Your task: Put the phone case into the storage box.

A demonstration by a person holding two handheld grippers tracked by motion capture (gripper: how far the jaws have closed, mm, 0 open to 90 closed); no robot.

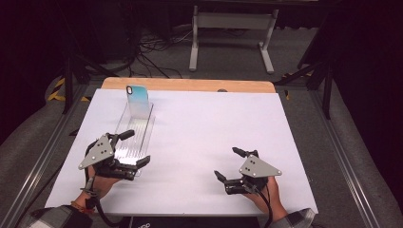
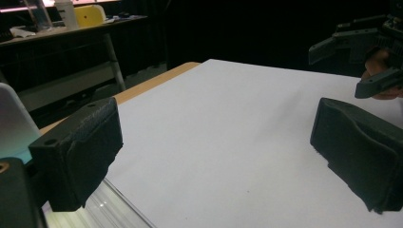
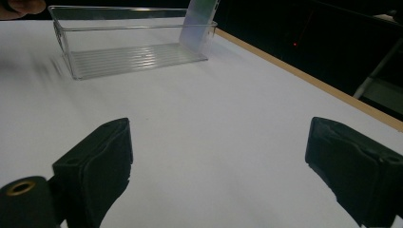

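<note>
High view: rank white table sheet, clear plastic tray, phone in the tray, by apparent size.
1. White table sheet, by far the largest.
2. Clear ribbed plastic tray, long and narrow.
3. Phone with a light blue-green back, leaning upright at the tray's far end, smallest.

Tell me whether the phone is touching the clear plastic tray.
Touching. In the right gripper view the phone stands inside the clear plastic tray, leaning against its far end wall.
</note>
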